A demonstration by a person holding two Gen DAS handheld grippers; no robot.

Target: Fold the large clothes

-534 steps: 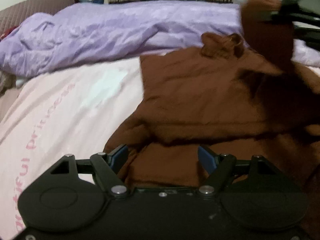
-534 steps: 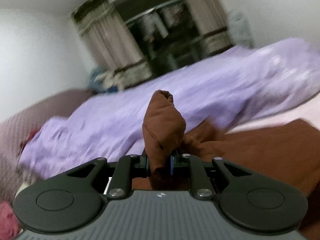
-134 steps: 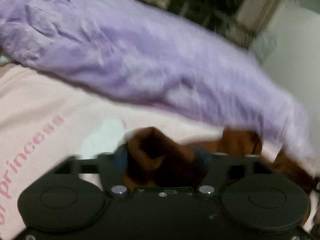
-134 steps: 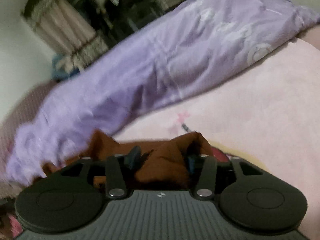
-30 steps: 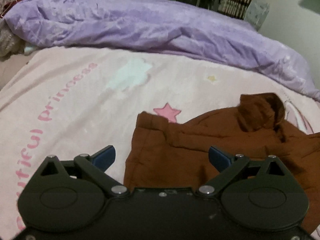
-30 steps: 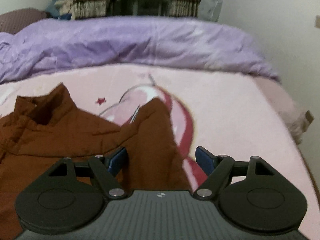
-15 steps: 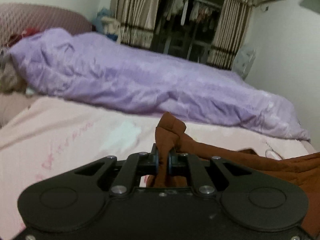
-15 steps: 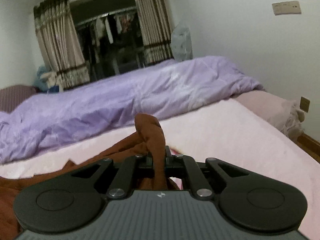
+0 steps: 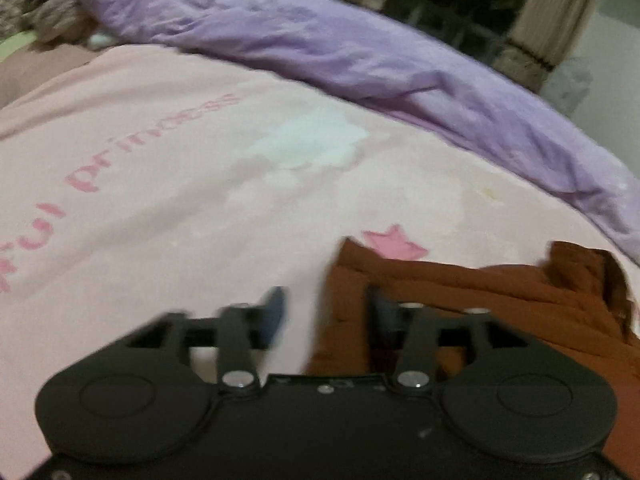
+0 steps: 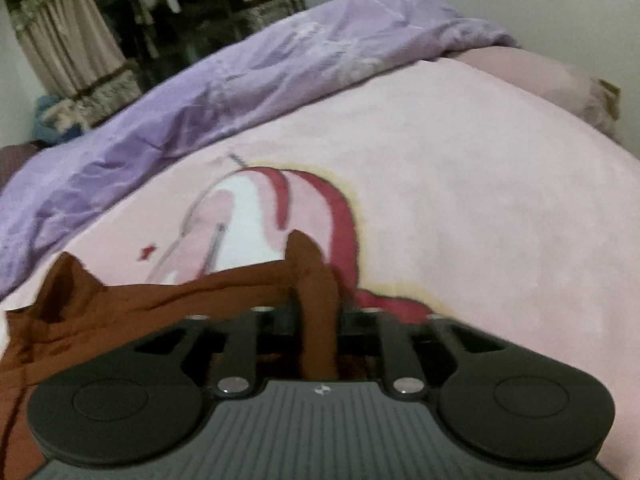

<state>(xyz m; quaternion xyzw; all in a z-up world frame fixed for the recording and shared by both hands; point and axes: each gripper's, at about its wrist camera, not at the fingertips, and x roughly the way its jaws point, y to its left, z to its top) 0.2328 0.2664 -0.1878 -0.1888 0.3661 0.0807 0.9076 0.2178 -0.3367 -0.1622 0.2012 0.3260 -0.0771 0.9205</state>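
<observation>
A brown garment (image 9: 500, 300) lies on the pink bed sheet (image 9: 160, 208). In the left wrist view its left edge lies between the fingers of my left gripper (image 9: 326, 314), whose jaws stand apart, low over the sheet. In the right wrist view the garment (image 10: 132, 300) spreads to the left. My right gripper (image 10: 318, 320) is shut on an upright fold of the brown cloth (image 10: 314, 280), held just above the sheet. The frames are blurred by motion.
A crumpled purple duvet (image 9: 360, 48) runs along the far side of the bed and also shows in the right wrist view (image 10: 240, 80). Curtains and hanging clothes (image 10: 140, 20) stand behind. A pink pillow (image 10: 560, 80) lies at the far right.
Both grippers have dropped from a raised hold back down to the sheet. My left gripper has opened and let go of the brown cloth. The right one still grips its fold.
</observation>
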